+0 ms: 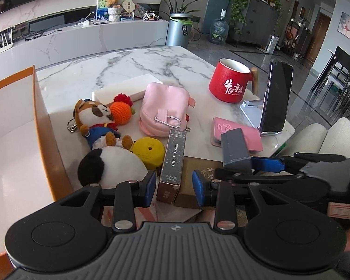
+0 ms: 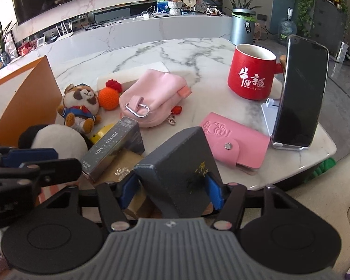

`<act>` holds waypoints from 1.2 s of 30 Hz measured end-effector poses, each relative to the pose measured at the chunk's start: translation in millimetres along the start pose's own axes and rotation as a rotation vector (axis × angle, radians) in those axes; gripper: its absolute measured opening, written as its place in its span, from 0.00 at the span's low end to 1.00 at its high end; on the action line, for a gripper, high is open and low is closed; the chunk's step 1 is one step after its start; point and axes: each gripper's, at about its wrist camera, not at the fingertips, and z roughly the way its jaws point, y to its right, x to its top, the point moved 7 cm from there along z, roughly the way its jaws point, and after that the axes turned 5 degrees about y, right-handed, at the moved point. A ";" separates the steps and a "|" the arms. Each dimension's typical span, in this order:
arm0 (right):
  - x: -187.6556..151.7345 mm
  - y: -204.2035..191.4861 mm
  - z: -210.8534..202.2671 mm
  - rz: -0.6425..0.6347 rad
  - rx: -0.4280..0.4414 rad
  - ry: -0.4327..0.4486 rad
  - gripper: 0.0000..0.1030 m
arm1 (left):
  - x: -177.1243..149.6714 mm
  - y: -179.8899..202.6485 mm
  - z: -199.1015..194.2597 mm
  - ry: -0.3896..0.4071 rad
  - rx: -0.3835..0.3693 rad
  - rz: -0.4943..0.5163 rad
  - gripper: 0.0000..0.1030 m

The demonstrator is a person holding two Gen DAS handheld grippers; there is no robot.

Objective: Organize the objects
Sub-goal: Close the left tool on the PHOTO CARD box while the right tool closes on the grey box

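Beside orange box (image 1: pixel 46 126), loose toys

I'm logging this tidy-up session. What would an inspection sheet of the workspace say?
Surface: marble table, crowded near edge.
Job's things: grey box, PHOTO CARD box, brown box, pink pouch, pink card holder, plush toys.
Clutter: red mug, phone on stand.
Grippers: right gripper clamps grey box; left gripper straddles PHOTO CARD box, pads apart.
Cables: only on far counter.
Surroundings: orange-edged bin, sofa, plants.
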 end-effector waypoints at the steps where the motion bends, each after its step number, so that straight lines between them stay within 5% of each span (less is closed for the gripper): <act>1: 0.6 0.9 -2.5 0.002 -0.003 0.006 0.52 | -0.2 0.3 0.6 -0.001 0.000 0.002 0.39; 7: 15.2 13.0 -24.8 0.103 0.067 0.044 0.39 | 1.1 2.7 1.0 0.003 0.004 0.013 0.39; 22: 6.7 29.5 -1.1 0.173 0.041 -0.017 0.37 | 7.5 5.6 30.0 -0.046 0.053 0.051 0.43; 36: 12.3 37.3 -8.9 0.183 0.041 0.028 0.35 | 17.3 3.2 65.1 -0.132 0.030 0.027 0.38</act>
